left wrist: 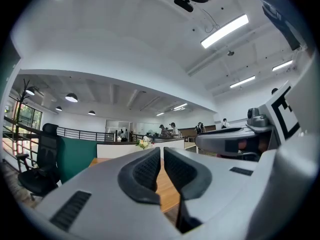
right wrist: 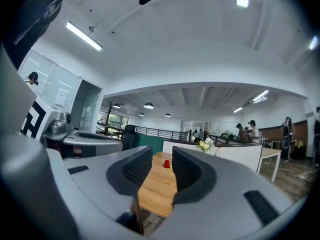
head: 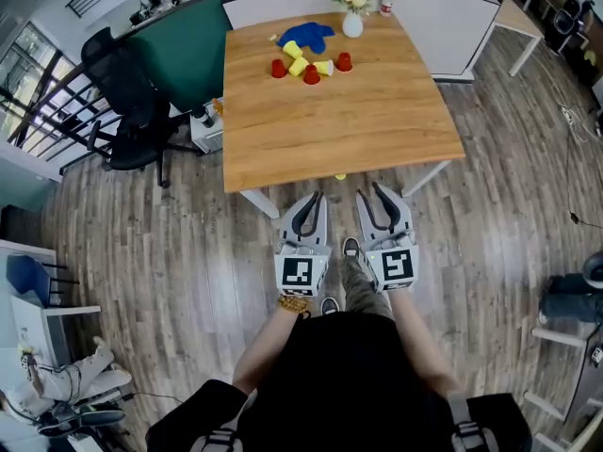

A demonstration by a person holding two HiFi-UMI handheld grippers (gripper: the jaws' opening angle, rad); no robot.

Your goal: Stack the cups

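Observation:
Several small cups lie in a loose cluster at the far end of the wooden table (head: 339,121): red cups (head: 278,68) and yellow cups (head: 299,65), some of them on their sides. Both grippers are held side by side over the floor, just short of the table's near edge and far from the cups. My left gripper (head: 314,199) (left wrist: 162,156) is shut with nothing in it. My right gripper (head: 369,192) (right wrist: 161,159) stands a little open and empty. One red cup (right wrist: 166,164) shows far off between the right jaws.
A blue cloth (head: 309,34) lies behind the cups. A white vase of flowers (head: 352,17) and a bottle (head: 385,0) stand at the table's far edge. A black office chair (head: 132,102) is left of the table. People stand far back in the room.

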